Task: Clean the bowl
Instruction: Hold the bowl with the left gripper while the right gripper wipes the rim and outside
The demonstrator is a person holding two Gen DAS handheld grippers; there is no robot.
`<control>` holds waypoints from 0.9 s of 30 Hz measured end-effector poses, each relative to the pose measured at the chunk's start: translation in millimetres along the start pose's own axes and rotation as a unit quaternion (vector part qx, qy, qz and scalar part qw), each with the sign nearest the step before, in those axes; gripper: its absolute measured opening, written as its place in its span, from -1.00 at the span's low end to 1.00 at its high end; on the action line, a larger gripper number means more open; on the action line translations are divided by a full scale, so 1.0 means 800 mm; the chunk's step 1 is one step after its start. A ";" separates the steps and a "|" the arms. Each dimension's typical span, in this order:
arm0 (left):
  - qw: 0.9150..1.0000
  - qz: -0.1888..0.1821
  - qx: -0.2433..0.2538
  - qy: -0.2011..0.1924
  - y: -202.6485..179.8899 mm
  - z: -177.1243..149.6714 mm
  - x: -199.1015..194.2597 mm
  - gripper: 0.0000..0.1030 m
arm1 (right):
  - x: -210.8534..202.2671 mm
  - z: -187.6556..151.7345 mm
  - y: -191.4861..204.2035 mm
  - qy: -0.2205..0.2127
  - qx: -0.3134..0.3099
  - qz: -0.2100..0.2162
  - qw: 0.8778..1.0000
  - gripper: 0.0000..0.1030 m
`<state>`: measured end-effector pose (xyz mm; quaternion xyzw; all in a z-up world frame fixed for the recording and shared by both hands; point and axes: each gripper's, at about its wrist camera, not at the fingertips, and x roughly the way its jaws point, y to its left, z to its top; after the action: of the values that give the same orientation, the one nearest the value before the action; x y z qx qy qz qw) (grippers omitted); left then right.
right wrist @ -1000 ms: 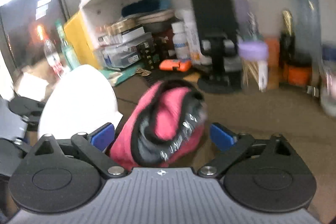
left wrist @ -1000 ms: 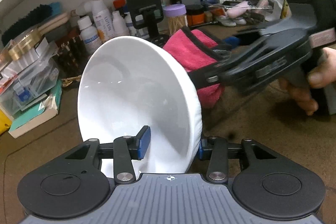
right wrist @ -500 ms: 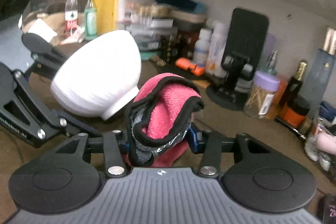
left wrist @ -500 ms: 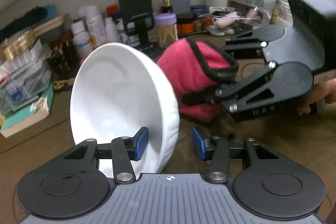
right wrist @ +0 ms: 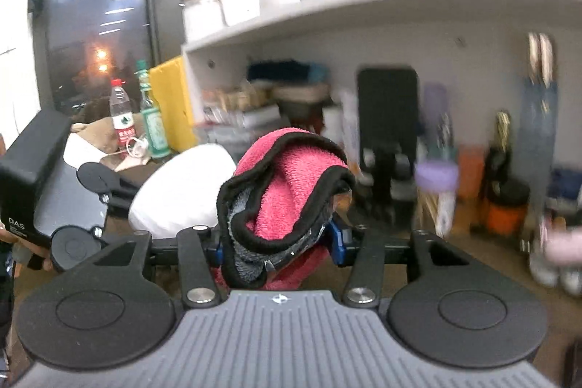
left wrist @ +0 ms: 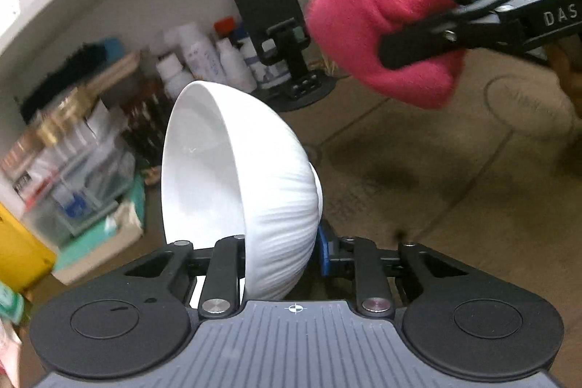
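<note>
The white bowl (left wrist: pixel 232 170) is being held up on its edge above the brown table (left wrist: pixel 418 170), its opening facing left toward the clutter along the table's back edge. The left gripper (left wrist: pixel 283 253) is pinching the bowl's rim, one finger inside the bowl and the other's blue pad pressing the ribbed outer wall. The right gripper (right wrist: pixel 276 242) is clamping a folded pink cloth (right wrist: pixel 287 184) with black trim, its fingers drawn in tightly on the bundle. The cloth is hanging in the air up and to the right of the bowl, well apart from it. A black phone stand (left wrist: pixel 276 35) is standing at the table's back edge.
</note>
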<state>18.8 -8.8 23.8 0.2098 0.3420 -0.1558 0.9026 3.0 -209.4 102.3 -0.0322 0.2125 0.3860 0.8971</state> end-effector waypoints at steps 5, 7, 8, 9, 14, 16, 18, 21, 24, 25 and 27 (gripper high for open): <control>0.997 -0.076 -0.007 -0.017 -0.017 -0.005 -0.028 -0.54 | 0.013 0.011 0.020 0.004 -0.037 0.016 0.999 -0.02; 0.996 -0.082 -0.010 -0.022 -0.019 -0.007 -0.033 -0.52 | 0.005 0.011 0.027 0.002 -0.045 0.023 0.999 -0.02; 0.996 -0.086 -0.017 -0.024 -0.017 -0.009 -0.034 -0.52 | -0.010 0.009 0.037 0.001 -0.052 0.038 0.998 -0.02; 0.995 -0.091 -0.025 -0.027 -0.015 -0.011 -0.035 -0.52 | -0.020 0.006 0.046 0.003 -0.061 0.050 0.997 -0.02; 0.994 -0.104 -0.032 -0.028 -0.019 -0.017 -0.031 -0.46 | -0.065 -0.011 0.108 0.019 -0.132 0.108 0.985 0.00; 0.994 -0.103 -0.027 -0.029 -0.025 -0.017 -0.030 -0.43 | -0.071 -0.010 0.118 0.007 -0.142 0.105 0.984 0.01; 0.993 -0.108 -0.034 -0.030 -0.023 -0.017 -0.032 -0.46 | -0.057 -0.003 0.092 -0.008 -0.096 0.091 0.991 0.02; 0.993 -0.109 -0.042 -0.025 -0.016 -0.020 -0.035 -0.54 | -0.028 0.006 0.033 -0.031 -0.009 0.041 0.999 0.05; 0.994 -0.105 -0.032 -0.015 -0.014 -0.020 -0.036 -0.52 | -0.002 0.002 -0.026 -0.035 0.076 0.004 0.996 0.05; 0.995 -0.099 -0.023 -0.010 -0.016 -0.017 -0.036 -0.47 | 0.004 -0.003 -0.039 -0.036 0.100 0.002 0.994 0.05; 0.996 -0.084 -0.008 -0.005 -0.016 -0.012 -0.038 -0.38 | 0.011 -0.013 -0.055 -0.032 0.129 0.005 0.991 0.05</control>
<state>-13.9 -11.2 34.2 0.1727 0.3554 -0.2289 0.8896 36.0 -236.4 84.9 0.0969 0.2316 0.3609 0.8982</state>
